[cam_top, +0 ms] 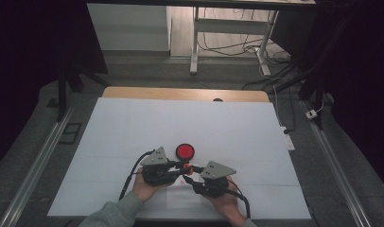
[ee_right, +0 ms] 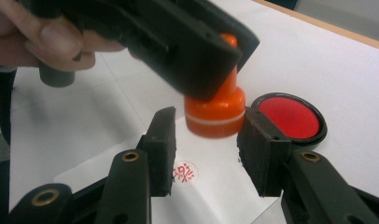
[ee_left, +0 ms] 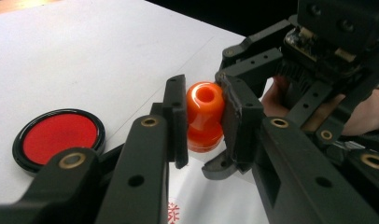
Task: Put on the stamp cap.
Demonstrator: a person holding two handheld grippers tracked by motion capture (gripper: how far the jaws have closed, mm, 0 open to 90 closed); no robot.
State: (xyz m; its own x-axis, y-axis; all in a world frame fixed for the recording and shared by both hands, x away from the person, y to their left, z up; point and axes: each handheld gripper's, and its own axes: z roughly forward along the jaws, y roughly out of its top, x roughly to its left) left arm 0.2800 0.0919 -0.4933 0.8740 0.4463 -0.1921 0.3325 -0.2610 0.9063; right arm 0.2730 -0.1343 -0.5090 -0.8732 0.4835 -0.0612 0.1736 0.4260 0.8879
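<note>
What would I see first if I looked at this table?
The bright orange stamp jumps out, pinched in the left claw just above a white paper with a red stamped mark. The right claw is open around the stamp's base. Just behind sits a round red ink pad.

Both your hands sit low-centre in the high view, forearms coming in from the bottom edge, grey sleeve on the left one. Left claw [cam_top: 184, 164] points right, right claw [cam_top: 186, 178] points up-left, tips meeting mid-frame. In the left gripper view your left claw [ee_left: 204, 122] is clamped, both pads pressing. In the right gripper view your right claw [ee_right: 206, 147] stands apart w/ gaps at both pads, not gripping. Your left hand [ee_right: 36, 35] shows upper left there, fingers wrapped round its gripper body.
</note>
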